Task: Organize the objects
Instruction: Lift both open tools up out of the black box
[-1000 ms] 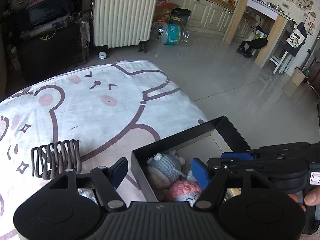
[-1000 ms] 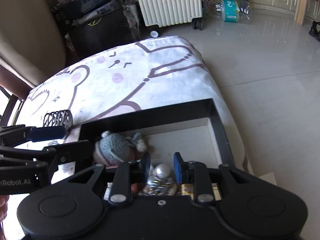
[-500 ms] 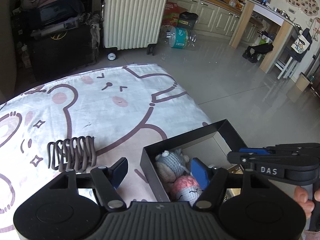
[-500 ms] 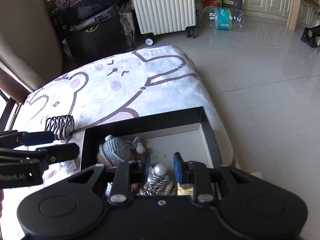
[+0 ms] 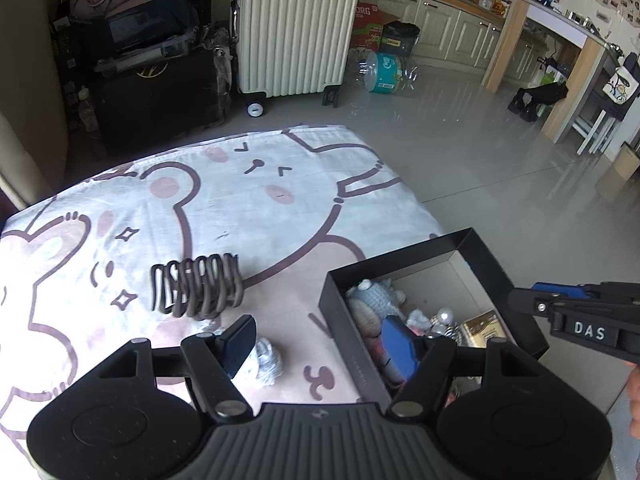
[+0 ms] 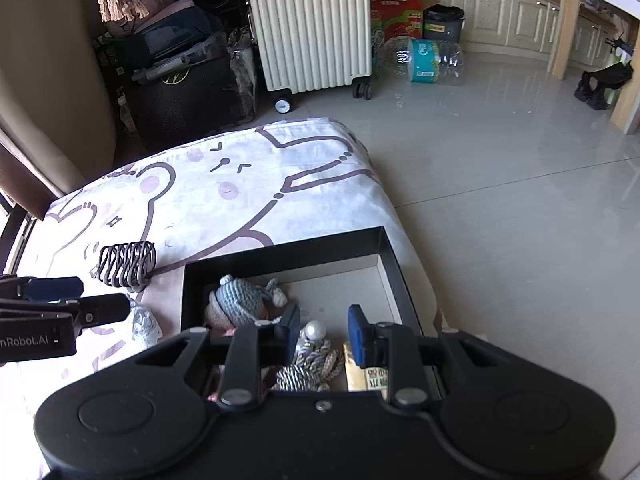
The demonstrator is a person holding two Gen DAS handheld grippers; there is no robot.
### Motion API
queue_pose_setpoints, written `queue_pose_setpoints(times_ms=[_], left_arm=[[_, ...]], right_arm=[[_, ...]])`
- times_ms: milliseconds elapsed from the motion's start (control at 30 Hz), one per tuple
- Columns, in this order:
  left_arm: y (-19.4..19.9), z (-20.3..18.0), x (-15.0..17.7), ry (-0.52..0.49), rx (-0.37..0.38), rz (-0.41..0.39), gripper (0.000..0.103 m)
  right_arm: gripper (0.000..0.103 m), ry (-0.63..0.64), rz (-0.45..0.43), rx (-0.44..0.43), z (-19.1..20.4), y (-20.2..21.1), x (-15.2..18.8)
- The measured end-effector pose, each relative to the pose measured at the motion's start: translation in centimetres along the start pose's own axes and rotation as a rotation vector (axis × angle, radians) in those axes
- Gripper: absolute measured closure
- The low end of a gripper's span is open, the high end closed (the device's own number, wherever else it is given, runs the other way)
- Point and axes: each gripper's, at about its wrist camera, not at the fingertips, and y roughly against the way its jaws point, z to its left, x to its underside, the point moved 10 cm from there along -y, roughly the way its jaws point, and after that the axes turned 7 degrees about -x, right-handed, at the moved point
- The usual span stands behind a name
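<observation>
The left claw [image 5: 318, 344] hung with its jaws released and nothing between them. The right claw [image 6: 324, 332] held its jaws narrow but apart, with no object pressed between the pads; it hovered over the box [image 6: 384, 248].

Remaining items outside the box lay on the bed [image 5: 248, 208]:

1. One dark coiled hair clip [image 5: 196, 290], ahead of the left claw and slightly to its left. Its long axis ran roughly across the left wrist view, side to side, coils standing on edge.
2. One small grey crumpled item [image 5: 266, 360], just beside the left claw's left finger, between the clip and the box wall. Its kind could not be determined.

The left claw was the nearer to both; the right claw was separated from them by the box wall. A pickup by the left claw would likely require the jaws to straddle the clip across its short dimension.

Contents of the box, counted: one grey knitted doll [image 6: 240, 304], one pink knitted doll [image 5: 376, 328] partly hidden, one silvery beaded bundle [image 6: 312, 360], one gold packet [image 6: 360, 376].
</observation>
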Motion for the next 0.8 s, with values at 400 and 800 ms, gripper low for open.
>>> queue_pose_setpoints(times_ms=[400, 800], left_arm=[[1.6, 3.3, 1.4, 0.038, -0.060, 0.018, 0.032], [1.7, 4.6, 2.8, 0.023, -0.101, 0.020, 0.014]], right_arm=[[0.071, -0.032, -0.042, 0.050, 0.6, 3.0, 1.7], [0.039, -0.029, -0.073, 0.115, 1.0, 4.2, 2.9]])
